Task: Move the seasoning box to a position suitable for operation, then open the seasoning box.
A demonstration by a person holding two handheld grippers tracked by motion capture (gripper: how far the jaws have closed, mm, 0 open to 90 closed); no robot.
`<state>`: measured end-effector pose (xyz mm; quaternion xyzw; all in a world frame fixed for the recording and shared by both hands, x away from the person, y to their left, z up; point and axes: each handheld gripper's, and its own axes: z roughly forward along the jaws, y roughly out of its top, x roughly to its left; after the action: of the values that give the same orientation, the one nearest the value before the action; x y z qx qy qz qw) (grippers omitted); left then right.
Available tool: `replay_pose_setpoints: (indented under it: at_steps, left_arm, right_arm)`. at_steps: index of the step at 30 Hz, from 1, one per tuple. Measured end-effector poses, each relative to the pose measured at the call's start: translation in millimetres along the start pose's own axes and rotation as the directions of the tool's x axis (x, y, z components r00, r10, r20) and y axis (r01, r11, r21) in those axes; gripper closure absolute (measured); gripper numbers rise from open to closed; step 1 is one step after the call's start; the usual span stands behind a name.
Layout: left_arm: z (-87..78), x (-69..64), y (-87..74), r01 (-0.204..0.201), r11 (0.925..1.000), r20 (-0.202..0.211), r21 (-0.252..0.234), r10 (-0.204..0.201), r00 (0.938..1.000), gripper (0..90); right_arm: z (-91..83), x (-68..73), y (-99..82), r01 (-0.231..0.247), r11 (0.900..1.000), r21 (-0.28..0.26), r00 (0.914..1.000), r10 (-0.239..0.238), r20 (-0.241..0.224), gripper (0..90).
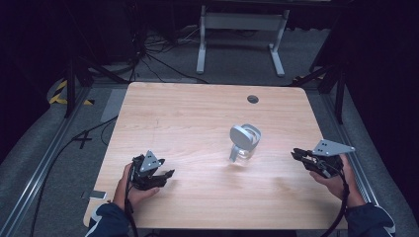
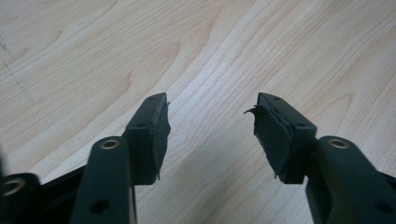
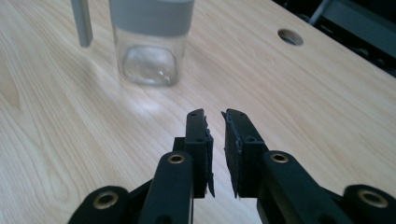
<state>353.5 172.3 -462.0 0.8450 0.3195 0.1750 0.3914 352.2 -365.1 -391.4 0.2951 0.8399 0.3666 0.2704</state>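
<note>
A clear glass jar [image 1: 244,144] with a grey collar stands right of the table's middle, its round grey lid flipped up. In the right gripper view the jar [image 3: 147,51] is ahead and to the left, with a grey bar [image 3: 81,23] beside it. My left gripper [image 1: 167,168] rests low on the table [image 1: 197,113] at the front left, well apart from the jar. Its jaws stand wide open over bare wood [image 2: 211,100]. My right gripper [image 1: 295,153] hovers right of the jar, pointing towards it. Its pads [image 3: 214,113] are shut to a thin slit, holding nothing.
A round cable hole [image 1: 253,98] sits near the table's far edge, and shows as [image 3: 290,36] in the right gripper view. Behind the table stand white desk legs [image 1: 201,44] and floor cables. A small flat grey object [image 1: 94,195] lies beside the front left corner.
</note>
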Motion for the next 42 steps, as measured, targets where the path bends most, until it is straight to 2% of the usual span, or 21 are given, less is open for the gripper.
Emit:
replay_pose_setpoints:
  at_steps: [1, 5, 7, 9, 10, 14, 15, 17, 19, 22, 23, 25, 28, 31, 32, 38, 40, 41, 42]
  left_arm:
    - [-1.3, 0.8, -0.6, -0.025, 0.9996, -0.007, 0.014, 0.026, 0.9996, 41.8]
    - [-3.1, 3.5, -12.2, -0.017, 0.9992, -0.006, 0.035, 0.018, 0.9998, 38.6]
    - [-3.6, 4.9, -15.8, -0.01, 0.9991, -0.009, 0.042, 0.01, 0.9999, 37.3]
    - [-5.2, 9.7, -24.9, 0.014, 0.9981, -0.004, 0.06, -0.014, 0.9999, 35.3]
    - [-5.8, 10.7, -28.2, 0.037, 0.998, 0.002, 0.051, -0.038, 0.9993, 34.2]
    - [-8.0, 17.6, -31.4, 0.078, 0.9948, -0.001, 0.066, -0.078, 0.997, 27.3]
    - [-8.4, 19.4, -30.8, 0.077, 0.994, -0.002, 0.078, -0.077, 0.9971, 25.4]
    - [-8.2, 19.0, -31.0, 0.088, 0.9931, -0.003, 0.077, -0.088, 0.9961, 24.1]
    - [-7.6, 18.3, -31.4, 0.084, 0.9941, -0.012, 0.069, -0.083, 0.9965, 23.5]
    - [-7.0, 18.8, -31.0, 0.097, 0.9925, -0.012, 0.074, -0.097, 0.9952, 22.3]
    - [-6.6, 19.8, -30.5, 0.088, 0.9933, -0.013, 0.075, -0.087, 0.9961, 21.0]
    - [-5.6, 19.5, -30.0, 0.097, 0.9924, -0.013, 0.076, -0.096, 0.9953, 19.4]
    - [-5.6, 19.0, -30.1, 0.099, 0.9922, -0.017, 0.076, -0.098, 0.9951, 19.2]
    - [-5.6, 19.3, -30.0, 0.098, 0.9922, -0.017, 0.077, -0.097, 0.9951, 19.0]
    - [-5.5, 19.2, -29.9, 0.101, 0.9919, -0.017, 0.077, -0.1, 0.9949, 19.0]
    - [-5.3, 19.5, -29.8, 0.1, 0.9921, -0.019, 0.076, -0.099, 0.9949, 18.6]
    - [-5.2, 20.4, -29.4, 0.091, 0.9928, -0.019, 0.078, -0.09, 0.9958, 18.4]
    - [-5.3, 22.0, -29.0, 0.072, 0.9942, -0.025, 0.081, -0.07, 0.9972, 18.4]
    - [-5.0, 21.9, -28.9, 0.076, 0.9939, -0.025, 0.08, -0.074, 0.9969, 18.3]
  right_arm:
    - [-1.3, 0.6, -3.9, -0.004, 1.0, 0.002, 1.0, 0.004, 0.008, 78.9]
    - [-4.7, -1.2, -21.9, -0.055, 0.9983, 0.022, 0.9985, 0.055, 0.008, 75.5]
    - [-4.3, -1.9, -26.3, -0.06, 0.9979, 0.025, 0.9982, 0.06, 0.006, 74.4]
    - [-2.3, -2.7, -40.4, -0.092, 0.9946, 0.049, 0.9958, 0.091, 0.011, 70.8]
    - [-2.3, -2.7, -43.8, -0.091, 0.9942, 0.057, 0.9959, 0.09, 0.009, 69.1]
    - [-3.3, 1.1, -56.6, -0.105, 0.9918, 0.073, 0.9944, 0.104, 0.015, 61.1]
    - [-3.0, 1.6, -59.4, -0.112, 0.9906, 0.078, 0.9937, 0.111, 0.014, 60.3]
    - [-3.1, 1.7, -62.4, -0.129, 0.9882, 0.083, 0.9916, 0.129, 0.0, 58.7]
    - [-2.5, 2.4, -69.6, -0.148, 0.9855, 0.083, 0.9889, 0.148, -0.002, 56.3]
    - [-3.3, 1.7, -77.4, -0.187, 0.9792, 0.079, 0.9813, 0.19, -0.032, 50.9]
    - [-1.8, 1.0, -80.8, -0.195, 0.9773, 0.083, 0.9791, 0.199, -0.043, 49.3]
    - [2.8, 1.5, -86.1, -0.191, 0.9751, 0.113, 0.9795, 0.197, -0.042, 45.4]
    - [3.7, 1.9, -88.8, -0.209, 0.9722, 0.106, 0.9748, 0.216, -0.056, 44.6]
    - [6.2, 3.4, -88.9, -0.216, 0.9716, 0.096, 0.9732, 0.223, -0.058, 36.6]
    - [8.1, 4.2, -89.0, -0.21, 0.974, 0.086, 0.9748, 0.215, -0.059, 34.5]
    - [11.0, 4.8, -87.0, -0.214, 0.9727, 0.09, 0.9743, 0.219, -0.054, 31.2]
    - [11.3, 4.5, -86.8, -0.211, 0.9732, 0.091, 0.9746, 0.217, -0.056, 30.3]
    - [11.4, 4.4, -86.9, -0.209, 0.9736, 0.091, 0.9749, 0.215, -0.057, 30.1]
    - [11.5, 4.2, -86.9, -0.208, 0.974, 0.091, 0.9752, 0.213, -0.059, 30.0]
